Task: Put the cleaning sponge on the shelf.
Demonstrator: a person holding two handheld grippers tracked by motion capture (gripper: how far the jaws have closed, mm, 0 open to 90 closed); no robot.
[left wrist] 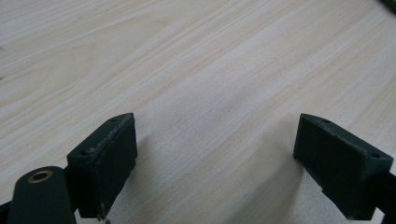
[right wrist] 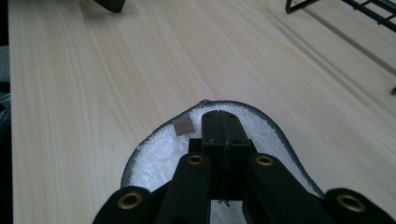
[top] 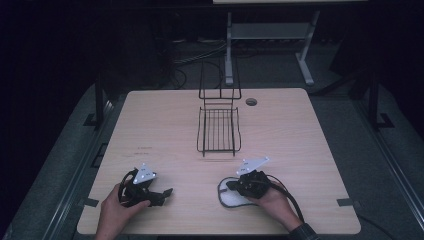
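Cloth, white and fluffy with a dark bound edge (right wrist: 159, 154), lies flat on the near right part of the wooden table (top: 165, 125), and a small brown tag (right wrist: 183, 126) sits on its surface beside the jaw tips. The right gripper (right wrist: 219, 122) rests over this white cloth (top: 231, 198) with its two black jaws pressed flat against each other, face to face; whether any fold of the fabric is caught between them cannot be told. In the high view the right gripper (top: 233, 185) is in the person's right hand (top: 272, 197), its grey three-cornered plate on top and its cable looping off toward the table's near edge. The left gripper (top: 164, 192) is held in the left hand (top: 116, 207) low over bare wood on the near left side, well apart from the cloth. In its own view the left gripper (left wrist: 215, 163) has its jaws spread wide, with only wood grain between them. A black wire rack (top: 218, 130) stands farther back at the middle of the table, apart from both grippers, and one corner of it (right wrist: 299, 5) shows in the right gripper view.
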